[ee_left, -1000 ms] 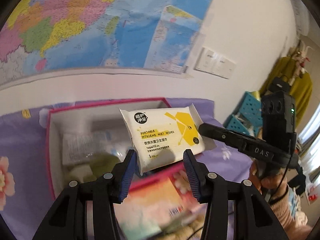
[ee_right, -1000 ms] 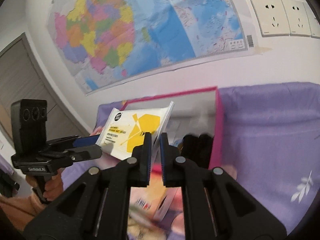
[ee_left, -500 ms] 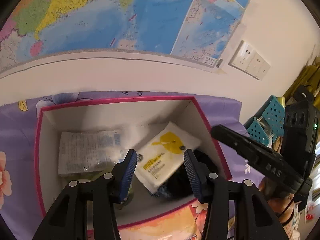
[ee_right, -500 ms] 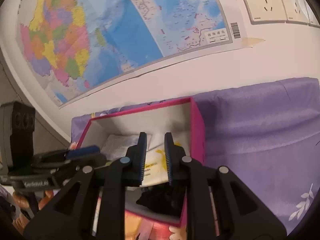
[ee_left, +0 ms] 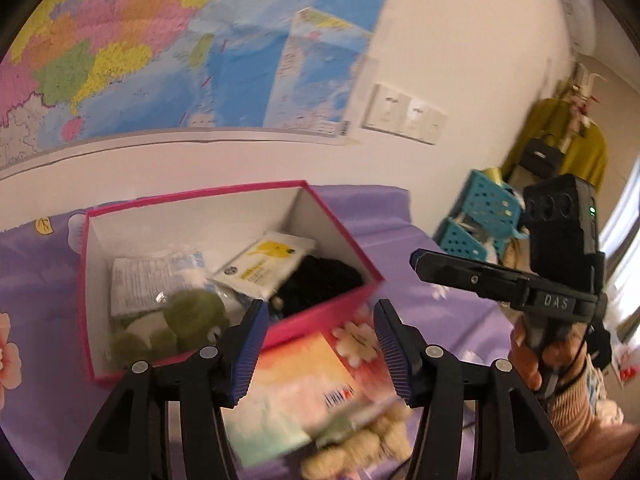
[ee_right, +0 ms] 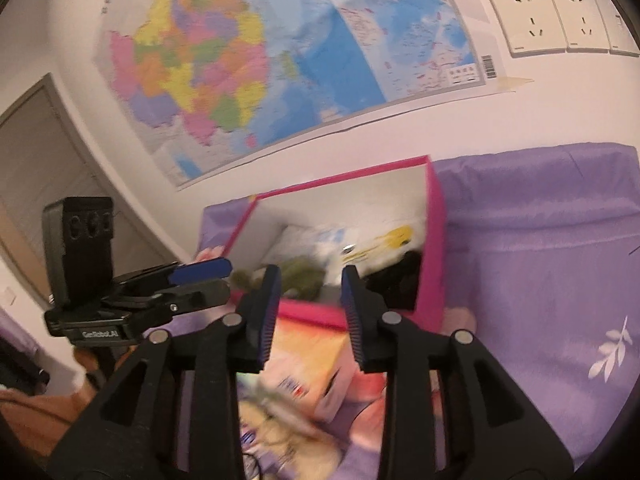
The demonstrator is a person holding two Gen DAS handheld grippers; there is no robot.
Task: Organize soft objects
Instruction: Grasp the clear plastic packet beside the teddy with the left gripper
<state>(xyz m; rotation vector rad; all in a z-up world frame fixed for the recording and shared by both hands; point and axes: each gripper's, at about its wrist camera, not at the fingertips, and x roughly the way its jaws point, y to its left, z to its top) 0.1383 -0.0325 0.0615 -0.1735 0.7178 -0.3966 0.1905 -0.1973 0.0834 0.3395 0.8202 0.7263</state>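
A pink-rimmed white box (ee_left: 332, 216) sits on the purple bedspread; it also shows in the right wrist view (ee_right: 434, 240). Inside lie a yellow-and-white wet-wipes pack (ee_left: 266, 266), a white tissue pack (ee_left: 148, 280), a green plush toy (ee_left: 188, 316) and a black soft item (ee_left: 320, 280). My left gripper (ee_left: 318, 350) is open and empty, just in front of the box's near wall. My right gripper (ee_right: 308, 320) is open and empty, in front of the box. A colourful pack (ee_left: 288, 392) and a beige plush (ee_left: 360, 448) lie below the grippers.
A wall map (ee_right: 280, 60) and wall sockets (ee_right: 560, 20) are behind the bed. Teal baskets (ee_left: 480, 216) stand beyond the bed's right end. A grey door (ee_right: 36, 168) is at the left. The purple bedspread (ee_right: 540, 280) stretches right of the box.
The right gripper held the wet-wipes pack over the box, let it go inside, then opened wide. Both grippers have drawn back from the box.
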